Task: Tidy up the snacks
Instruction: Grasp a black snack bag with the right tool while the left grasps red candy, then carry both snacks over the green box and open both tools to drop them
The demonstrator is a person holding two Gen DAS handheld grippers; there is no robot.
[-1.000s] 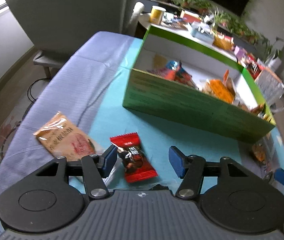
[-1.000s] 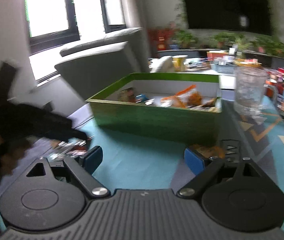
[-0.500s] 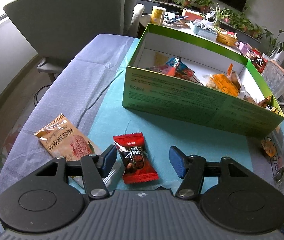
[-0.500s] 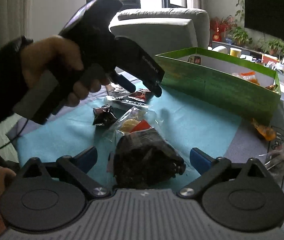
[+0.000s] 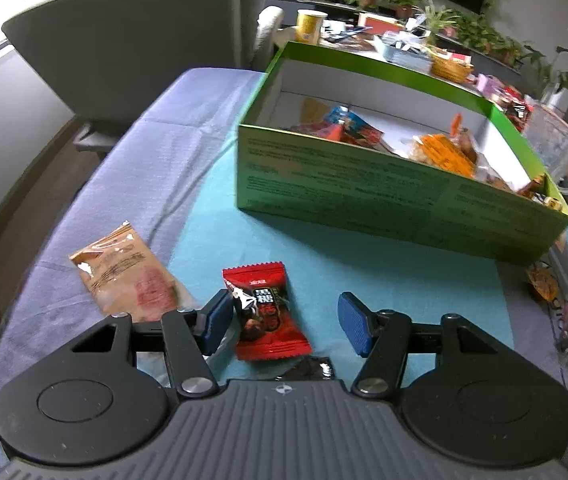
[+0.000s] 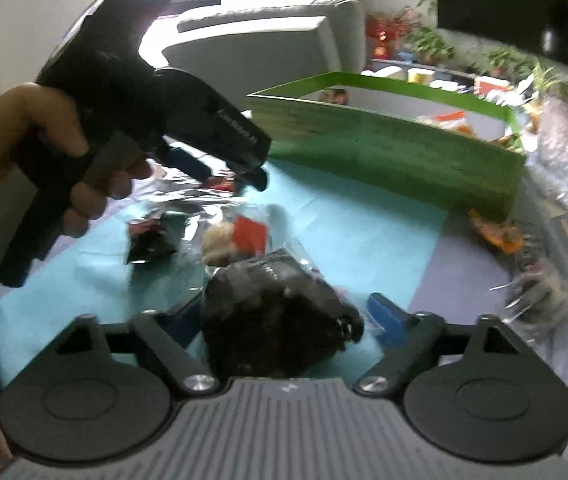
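A green box (image 5: 384, 196) holding several snacks stands on the teal mat; it also shows in the right wrist view (image 6: 388, 152). My left gripper (image 5: 284, 322) is open, its fingers on either side of a red snack packet (image 5: 264, 312) lying on the mat. A tan snack pouch (image 5: 124, 276) lies to its left. My right gripper (image 6: 284, 316) is open around a dark snack bag (image 6: 276, 316) in clear wrap, the fingers close to its sides. The left gripper's body (image 6: 156, 112) shows in the right wrist view.
A small dark packet (image 6: 150, 240) and a clear bag with a red piece (image 6: 240, 236) lie on the mat. An orange snack (image 6: 500, 236) and a glass mug (image 5: 556, 152) sit right of the box. A grey sofa (image 5: 124, 40) stands behind the table.
My right gripper swung left from the box to the dark snack bag, and its fingers have narrowed around the bag. My left gripper stayed over the red packet.
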